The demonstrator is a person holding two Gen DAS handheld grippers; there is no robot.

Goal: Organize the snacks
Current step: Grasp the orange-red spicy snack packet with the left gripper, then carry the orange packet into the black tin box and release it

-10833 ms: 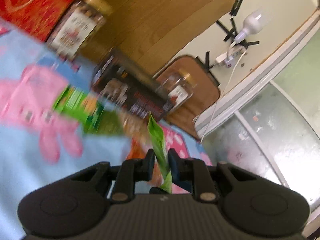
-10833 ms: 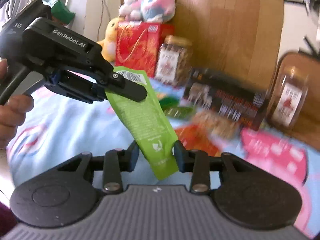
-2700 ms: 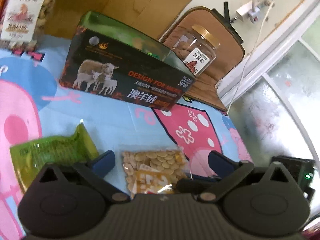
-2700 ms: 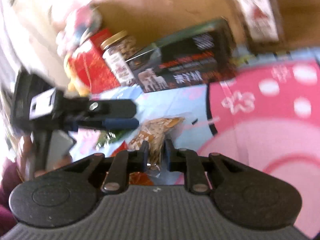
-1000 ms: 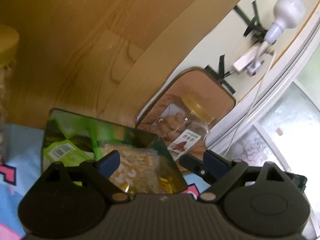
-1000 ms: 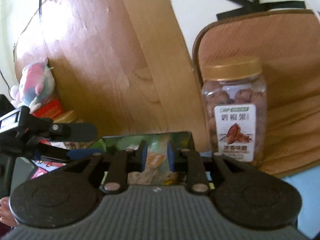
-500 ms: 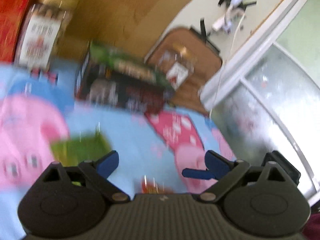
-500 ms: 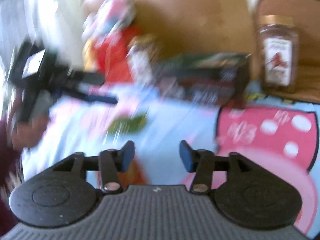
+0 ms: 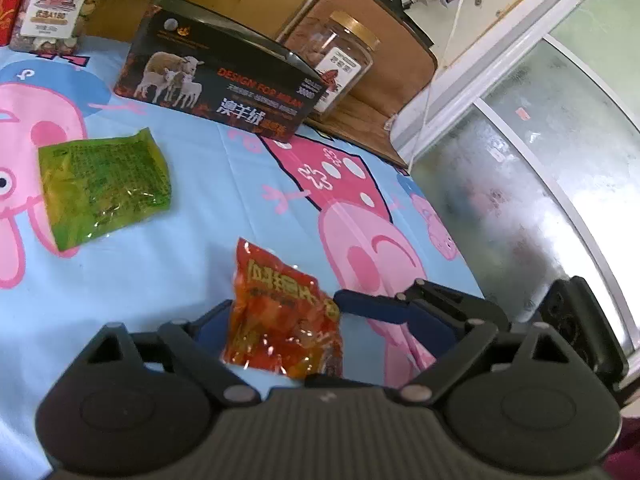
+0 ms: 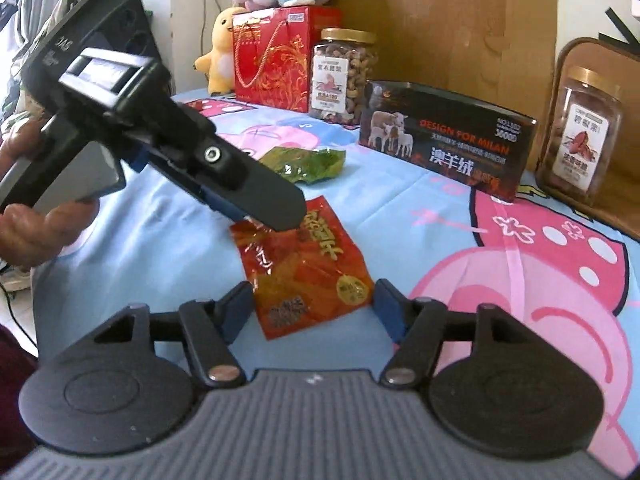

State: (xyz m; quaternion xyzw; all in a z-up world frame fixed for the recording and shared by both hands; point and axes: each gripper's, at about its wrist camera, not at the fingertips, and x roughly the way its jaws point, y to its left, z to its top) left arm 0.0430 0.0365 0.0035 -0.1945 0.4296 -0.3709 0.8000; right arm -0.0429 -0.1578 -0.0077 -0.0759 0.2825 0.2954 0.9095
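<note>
Both the left gripper (image 9: 280, 312) and right gripper (image 10: 314, 304) stand spread around the red snack packet (image 10: 304, 268) mid-bed, their jaws having just moved; next, pinch it and carry it to the dark box (image 10: 444, 140).

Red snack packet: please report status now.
Both grippers, left and right, open, jaws just moved. Red snack packet flat on cloth between both. Nothing in the way.

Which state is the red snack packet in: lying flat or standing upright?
Lying flat. The red snack packet rests face up on the blue cloth, between the right gripper and its open jaws, with no pad pressing it.
</note>
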